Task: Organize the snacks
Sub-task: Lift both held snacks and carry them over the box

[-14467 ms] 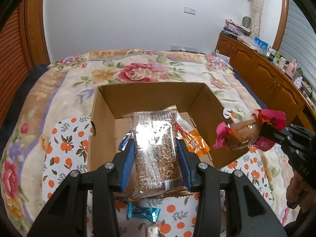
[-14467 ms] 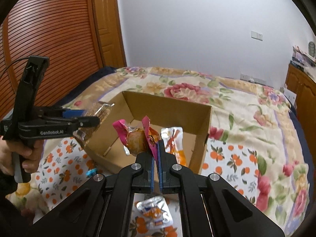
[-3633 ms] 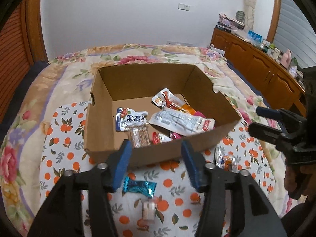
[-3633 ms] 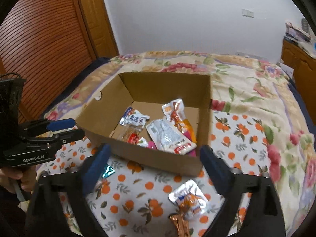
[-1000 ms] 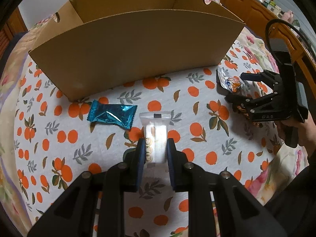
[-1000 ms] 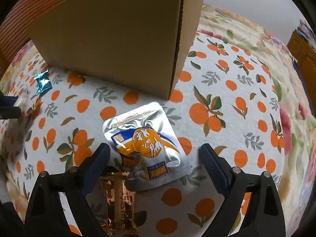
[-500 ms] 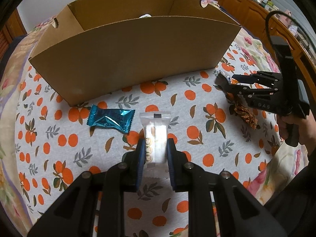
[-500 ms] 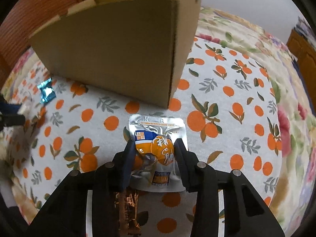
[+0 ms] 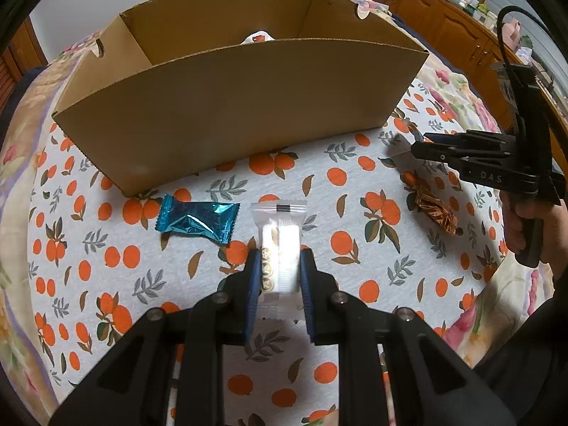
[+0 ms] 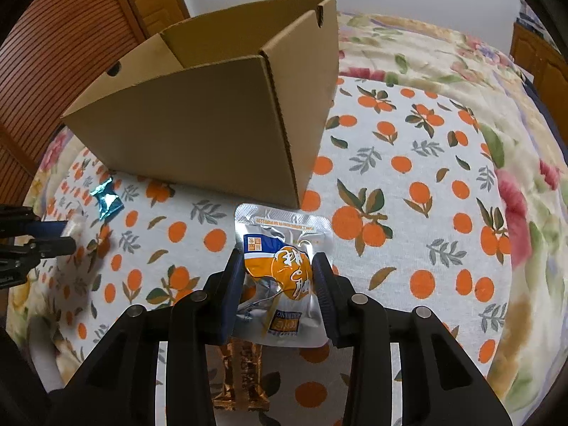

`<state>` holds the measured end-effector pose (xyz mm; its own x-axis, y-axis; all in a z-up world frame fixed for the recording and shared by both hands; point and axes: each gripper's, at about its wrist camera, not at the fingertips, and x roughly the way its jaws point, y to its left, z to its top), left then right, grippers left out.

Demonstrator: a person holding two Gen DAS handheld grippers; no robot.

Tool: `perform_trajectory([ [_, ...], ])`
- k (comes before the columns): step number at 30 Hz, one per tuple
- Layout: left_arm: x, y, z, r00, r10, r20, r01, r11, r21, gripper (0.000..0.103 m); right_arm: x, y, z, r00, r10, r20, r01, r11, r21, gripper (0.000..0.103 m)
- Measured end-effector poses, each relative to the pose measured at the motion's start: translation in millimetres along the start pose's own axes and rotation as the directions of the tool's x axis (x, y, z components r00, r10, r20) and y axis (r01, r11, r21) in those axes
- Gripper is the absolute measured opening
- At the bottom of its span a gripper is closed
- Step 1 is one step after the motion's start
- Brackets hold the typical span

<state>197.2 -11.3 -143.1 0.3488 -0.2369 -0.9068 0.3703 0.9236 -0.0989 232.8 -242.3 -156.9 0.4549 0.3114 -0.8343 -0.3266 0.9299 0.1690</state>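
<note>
Both grippers are loaded here on the bed (image 10: 443, 81)! The left gripper (image 9: 278, 277) has its jaws narrow and clamped on a white snack pack (image 9: 280, 245), the pack standing up between the blue pads (image 9: 252, 284) with its sealed end pointing to twelve o'clock. Just at ten o'clock from it, a blue wrapper (image 9: 195, 220) lies flat on the orange-print cloth (image 9: 355, 266), close to the front wall of the cardboard box (image 9: 230, 106). Over on the right wrist camera, the right gripper (image 10: 278, 284) has just been closing its jaws, and they now pinch a silver pouch (image 10: 280, 245) with an orange and blue label, squeezed in at the middle. Its top edge sits near the box corner at twelve o'clock. A copper wrapper (image 10: 241, 376) lies on the cloth at six o'clock, under that gripper. Inside the box, only a scrap of white packet (image 9: 257, 38) peeks over the wall.
</note>
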Motion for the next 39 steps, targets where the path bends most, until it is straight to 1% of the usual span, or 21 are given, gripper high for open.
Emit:
perform_trajectory([
  [12,-25,-7,6,0.998,-0.01,0.069,0.01,1.0,-0.001,0.019,-27,17,6,0.999,0.015,0.049,-0.013,0.999,-0.038,0.039],
  [16,-40,-8,12,0.994,-0.011,0.112,0.011,1.0,-0.006,0.019,-41,22,11,0.996,0.029,0.081,-0.025,0.999,-0.048,0.039],
  [24,-75,-8,30,0.975,0.028,0.219,-0.026,1.0,-0.009,0.019,-80,33,23,0.984,0.049,0.173,-0.035,0.996,-0.083,0.039],
  [29,-90,-6,42,0.962,0.033,0.271,-0.029,0.999,-0.018,0.019,-99,40,32,0.974,0.056,0.222,-0.035,0.995,-0.097,0.039],
  [34,-97,-3,55,0.952,0.041,0.304,-0.036,0.999,-0.024,0.019,-114,46,42,0.964,0.061,0.26,-0.033,0.993,-0.11,0.039],
  [39,-99,-3,68,0.946,0.048,0.321,-0.044,0.999,-0.02,0.019,-123,53,54,0.955,0.064,0.288,-0.031,0.992,-0.118,0.039],
])
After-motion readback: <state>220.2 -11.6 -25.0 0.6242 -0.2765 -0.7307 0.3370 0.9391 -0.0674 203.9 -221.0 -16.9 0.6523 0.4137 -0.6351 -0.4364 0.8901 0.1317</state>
